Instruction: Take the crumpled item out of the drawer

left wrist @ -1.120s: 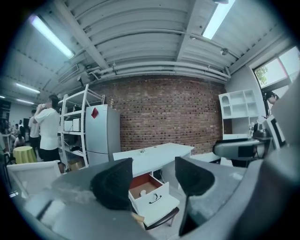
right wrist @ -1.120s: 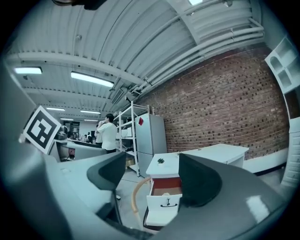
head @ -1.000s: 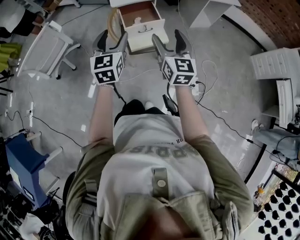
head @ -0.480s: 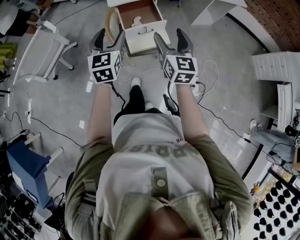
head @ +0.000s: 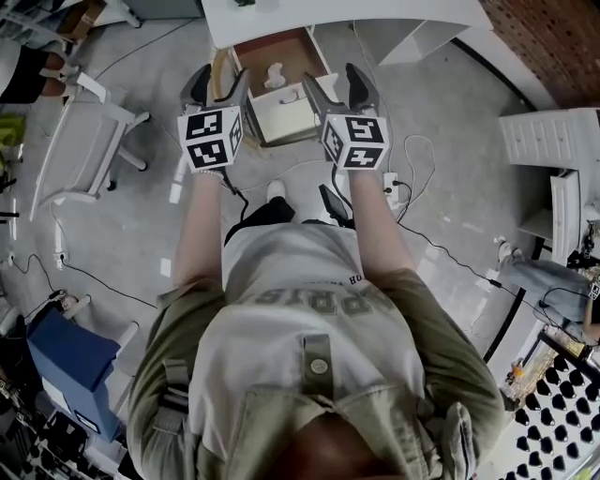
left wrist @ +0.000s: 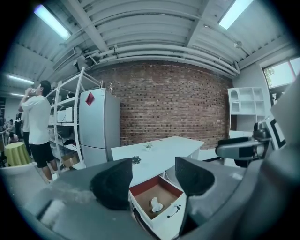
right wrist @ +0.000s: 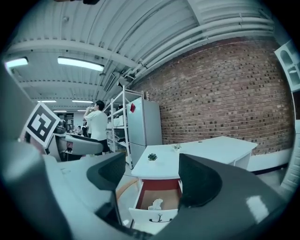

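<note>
The left claw (head: 218,84) hangs in the air at the near left of the open drawer (head: 281,114). Its jaws are spread wide, with nothing gripped and nothing touched. The wad (head: 274,75), white and crumpled, lies on the drawer's brown bottom, between the two claws from overhead but farther off and lower, well apart from both. In the left gripper view it shows low in the middle of the gap between the jaws. The drawer stands pulled out from under a white bench (head: 375,11), and its white front carries a dark handle (right wrist: 158,218). The right claw (head: 336,84) hangs at the drawer's near right, level with the left one, just as wide open and empty. In the right gripper view the wad again sits low in the gap between the jaws, behind the drawer front.
</note>
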`<state>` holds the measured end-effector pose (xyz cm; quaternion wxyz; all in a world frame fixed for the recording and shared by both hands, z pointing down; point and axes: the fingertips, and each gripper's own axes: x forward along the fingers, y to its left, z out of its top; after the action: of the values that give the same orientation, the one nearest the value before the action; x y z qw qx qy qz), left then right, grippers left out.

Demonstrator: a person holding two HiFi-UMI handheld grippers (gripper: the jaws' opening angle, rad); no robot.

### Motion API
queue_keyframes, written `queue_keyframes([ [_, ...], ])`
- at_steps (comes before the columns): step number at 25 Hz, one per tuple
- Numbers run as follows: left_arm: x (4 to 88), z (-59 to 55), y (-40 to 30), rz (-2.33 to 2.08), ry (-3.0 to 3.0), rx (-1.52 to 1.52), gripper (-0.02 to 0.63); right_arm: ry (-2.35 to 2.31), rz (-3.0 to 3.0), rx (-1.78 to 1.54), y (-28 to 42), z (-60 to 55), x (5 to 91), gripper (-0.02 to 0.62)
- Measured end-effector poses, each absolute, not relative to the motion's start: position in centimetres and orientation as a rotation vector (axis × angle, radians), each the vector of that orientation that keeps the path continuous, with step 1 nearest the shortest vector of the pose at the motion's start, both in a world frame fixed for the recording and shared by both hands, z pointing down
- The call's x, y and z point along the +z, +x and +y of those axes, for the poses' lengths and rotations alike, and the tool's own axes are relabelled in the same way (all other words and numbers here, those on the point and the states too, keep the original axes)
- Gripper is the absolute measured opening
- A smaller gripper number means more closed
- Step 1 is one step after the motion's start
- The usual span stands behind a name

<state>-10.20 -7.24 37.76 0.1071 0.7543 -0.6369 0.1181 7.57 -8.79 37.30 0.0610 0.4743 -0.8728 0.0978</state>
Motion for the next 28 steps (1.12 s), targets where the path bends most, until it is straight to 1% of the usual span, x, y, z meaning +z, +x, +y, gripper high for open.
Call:
queue_keyframes([
  [8,39.2,-11.6,-12.0,-1.838,2.202,0.352,0.299,1.424,-2.576,0.372,6.1,-13.4,39.7,0.345],
  [15,42.2,-13.8,-12.4,-1.812,2.134,0.382,0.298,1.334,-2.526,0.454,5.2,-17.2,43.3,0.345],
  [22,44.6,-15.8,-13.2,-1.835,2.042,0.401,0.298,1.184,-2.458,0.523,3.4,-21.2,48.5,0.345],
  [28,47.5,-17.4,-14.1,-1.829,1.969,0.427,0.298,1.023,-2.355,0.599,0.2,-25.3,55.6,0.345],
])
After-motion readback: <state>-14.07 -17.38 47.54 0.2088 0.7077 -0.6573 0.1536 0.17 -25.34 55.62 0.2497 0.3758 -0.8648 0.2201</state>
